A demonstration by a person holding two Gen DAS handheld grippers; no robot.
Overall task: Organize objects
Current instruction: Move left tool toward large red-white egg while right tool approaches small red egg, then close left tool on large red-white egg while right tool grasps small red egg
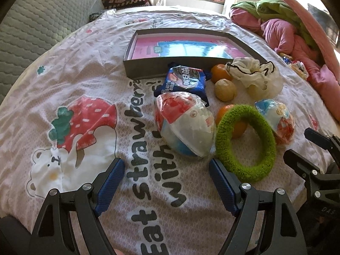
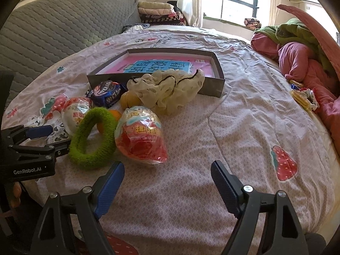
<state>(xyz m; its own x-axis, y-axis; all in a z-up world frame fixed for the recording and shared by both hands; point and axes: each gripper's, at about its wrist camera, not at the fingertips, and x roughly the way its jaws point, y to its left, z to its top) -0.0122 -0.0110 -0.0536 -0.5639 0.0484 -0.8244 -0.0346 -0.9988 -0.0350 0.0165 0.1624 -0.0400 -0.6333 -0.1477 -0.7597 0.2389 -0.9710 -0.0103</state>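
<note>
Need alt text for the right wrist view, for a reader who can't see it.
The open right gripper hovers empty over a strawberry-print bedspread, near a cluster of items: a green fuzzy ring, two wrapped egg-shaped toys, a blue snack packet, and a cream cloth draped against a shallow grey box. The left gripper, also open, enters at left.

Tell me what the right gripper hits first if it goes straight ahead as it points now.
Nothing close: the right gripper is open over bare bedsheet. The wrapped egg lies just left of its line; further on, probably the grey box, though depth is unclear.
</note>
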